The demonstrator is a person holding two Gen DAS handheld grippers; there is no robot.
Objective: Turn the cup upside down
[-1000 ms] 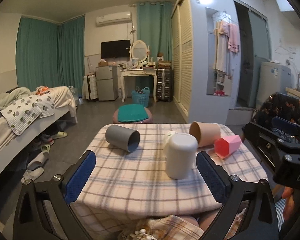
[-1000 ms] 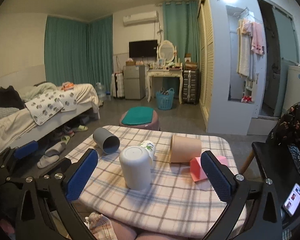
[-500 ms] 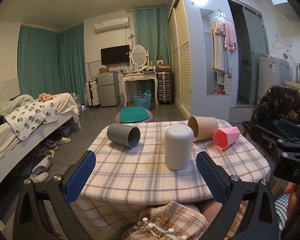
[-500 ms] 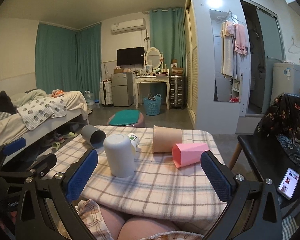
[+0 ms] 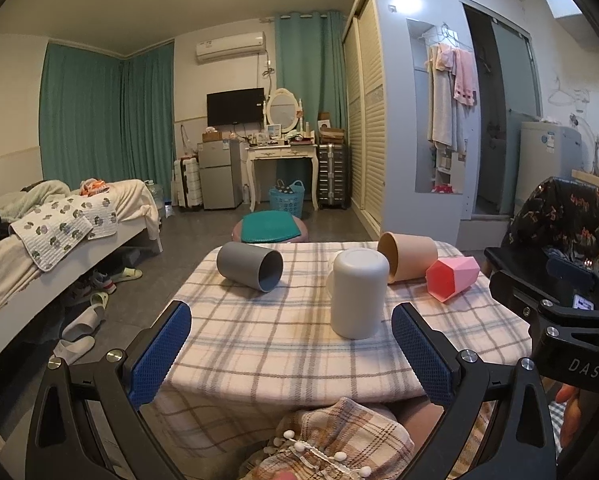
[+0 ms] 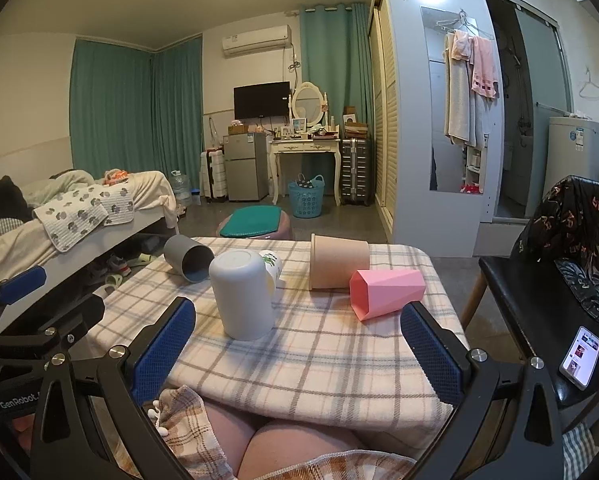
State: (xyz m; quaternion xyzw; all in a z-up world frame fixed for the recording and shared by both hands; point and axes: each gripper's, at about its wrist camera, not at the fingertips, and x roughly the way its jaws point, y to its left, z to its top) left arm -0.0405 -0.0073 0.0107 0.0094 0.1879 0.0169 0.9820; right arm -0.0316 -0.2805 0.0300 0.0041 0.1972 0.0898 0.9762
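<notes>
Holding both tools back over your lap, you have the left gripper (image 5: 291, 344) with its jaws spread wide and nothing between them, and the right gripper (image 6: 299, 344) equally wide apart and empty. Just beyond the fingertips, the white cup (image 5: 357, 293) stands on the checked cloth of the worktop (image 5: 283, 344) with its closed base up and its rim down, so by the look of it that one is already flipped. Behind it, partly hidden, a small printed cup (image 6: 272, 265) lies touching or nearly touching it; you cannot tell which. Farther out, the grey cup (image 5: 250, 266) lies on its side with its mouth towards you, apart from the rest at the left. The tan cup (image 6: 338, 262) lies on its side at the back right, and the pink cup (image 6: 385, 293) lies beside it, close enough that they seem to touch. If you go for another one, the lying cups are the risk: they are round, so a push from one finger before the other closes will likely roll them, and the grey one sits near the left edge. The cloth is soft and loose, so a dragged fingertip could bunch it and tip the white cup. Reaching past that cup to the tan or printed one may knock it over with the gripper's frame.
</notes>
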